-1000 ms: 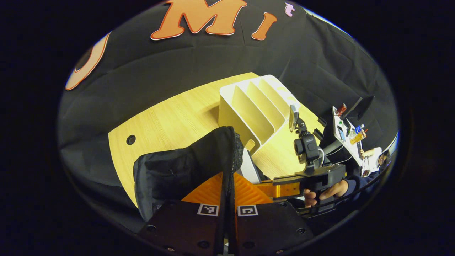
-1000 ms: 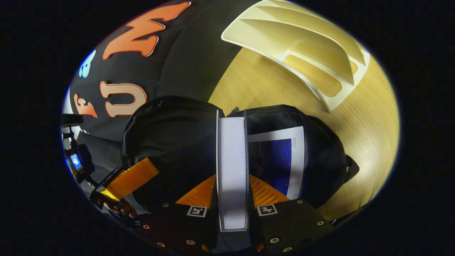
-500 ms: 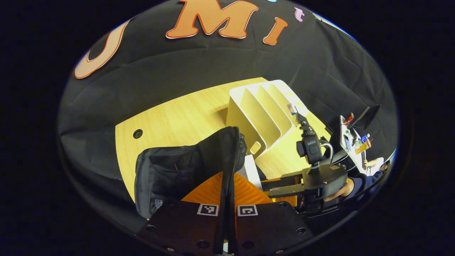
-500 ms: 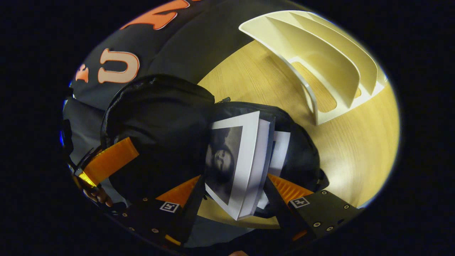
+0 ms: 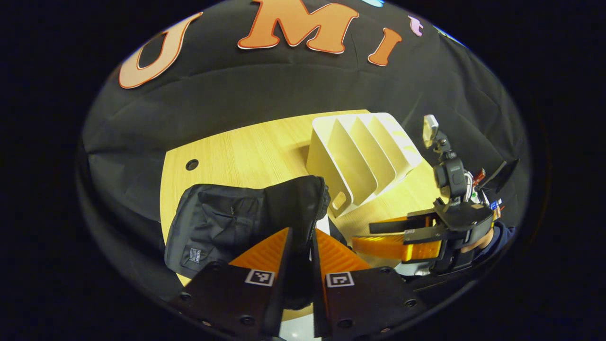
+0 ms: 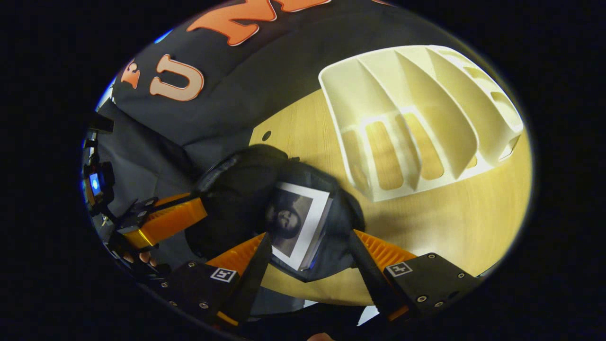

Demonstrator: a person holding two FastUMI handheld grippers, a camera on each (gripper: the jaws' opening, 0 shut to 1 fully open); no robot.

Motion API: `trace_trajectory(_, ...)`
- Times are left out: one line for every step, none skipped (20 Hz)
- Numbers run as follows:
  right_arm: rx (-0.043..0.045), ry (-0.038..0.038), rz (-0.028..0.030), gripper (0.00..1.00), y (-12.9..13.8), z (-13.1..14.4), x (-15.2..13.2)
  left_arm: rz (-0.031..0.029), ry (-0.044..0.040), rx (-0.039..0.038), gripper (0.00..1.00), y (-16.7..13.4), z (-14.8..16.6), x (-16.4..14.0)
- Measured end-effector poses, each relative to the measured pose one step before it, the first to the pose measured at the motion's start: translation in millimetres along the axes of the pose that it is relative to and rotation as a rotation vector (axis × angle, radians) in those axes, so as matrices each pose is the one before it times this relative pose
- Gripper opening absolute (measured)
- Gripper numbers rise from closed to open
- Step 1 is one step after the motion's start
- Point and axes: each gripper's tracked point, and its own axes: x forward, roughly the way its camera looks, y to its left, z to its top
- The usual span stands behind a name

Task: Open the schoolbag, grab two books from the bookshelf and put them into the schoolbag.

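Second book (image 6: pixel 297 222) sits in the bag (image 6: pixel 236 189); right gripper (image 6: pixel 307 258) jaws spread, left gripper (image 5: pixel 299 253) pinching the bag rim at 12 o'clock; release next.

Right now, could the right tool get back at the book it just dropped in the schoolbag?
Probably yes. The right tool is open just above the book, whose cover shows in the schoolbag mouth, with nothing between them.
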Motion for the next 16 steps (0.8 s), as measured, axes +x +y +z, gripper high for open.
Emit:
trace_trajectory(-0.02071,-0.02412,-0.00684,0.98,-8.38,8.74,-9.64,0.0051,-0.00573,0.00329,0.31,-7.82,0.19,-0.23)
trace_trajectory(-0.02069,-0.02446,-0.01334,0.98,-9.74,8.74,-10.26,0.00662,-0.00664,0.00148,0.4,-7.98,0.58,0.83)
trace_trajectory(-0.01975,-0.02775,-0.0084,0.98,-9.14,9.58,-10.45,0.00942,-0.00389,-0.00457,0.46,-8.43,-0.08,0.21)
trace_trajectory(-0.01164,-0.02405,-0.01288,0.98,-9.49,9.83,-10.17,0.01179,-0.00425,-0.007,0.5,-9.72,1.8,-0.09)
trace_trajectory(-0.01177,-0.02348,-0.00082,0.98,-8.06,9.49,-14.14,0.00796,-0.01557,-0.00374,0.54,-8.49,1.06,-0.71)
trace_trajectory(-0.01044,-0.02932,-0.01152,0.99,-8.33,10.1,-11.36,0.02184,-0.03055,0.00147,0.57,-9.65,7.31,-3.19)
trace_trajectory(-0.01745,-0.03449,-0.01491,0.98,-11.4,11.07,-10.4,0.04772,-0.05345,0.0023,0.63,-4.32,13.45,1.18)
trace_trajectory(-0.01609,-0.03476,-0.01951,0.98,-11.79,11.33,-7.76,0.03326,-0.04117,0.00351,0.66,-7.29,10.72,-0.61)
trace_trajectory(-0.01966,-0.02857,-0.01046,0.98,-11.48,10.47,-9.24,0.02893,-0.03708,-0.00284,0.68,-8.26,10.52,-1.35)
trace_trajectory(-0.02015,-0.03143,-0.01264,0.98,-11.09,10.61,-9.93,0.01866,-0.05002,-0.00272,0.7,-8.46,9.03,0.14)
trace_trajectory(-0.02778,-0.03252,-0.00781,0.98,-10.51,11.8,-8.89,0.01353,-0.04875,-0.01002,0.78,-11.93,11.4,-1.43)
trace_trajectory(-0.03185,-0.03052,-0.01167,0.98,-9.19,12.07,-7.21,0.01354,-0.05208,-0.01515,0.82,-10.63,11.1,-1.18)
trace_trajectory(-0.03621,-0.03194,-0.00724,0.98,-9.93,9.68,-8.87,0.01351,-0.04787,-0.01694,0.89,-10.79,10.28,-2.15)
trace_trajectory(-0.03689,-0.02765,-0.00926,0.98,-10.11,10.96,-9.95,0.0163,-0.04228,-0.02015,0.89,-12.65,11.88,-5.81)
trace_trajectory(-0.03502,-0.02865,-0.00235,0.98,-8.6,7.66,-9.14,0.00911,-0.03341,-0.01534,0.89,-13.66,9.89,-5.24)
trace_trajectory(-0.02535,-0.02792,-0.00104,0.98,-7.77,9.29,-10.15,0.02303,-0.03847,-0.01743,0.89,-7.81,7.35,-6.96)
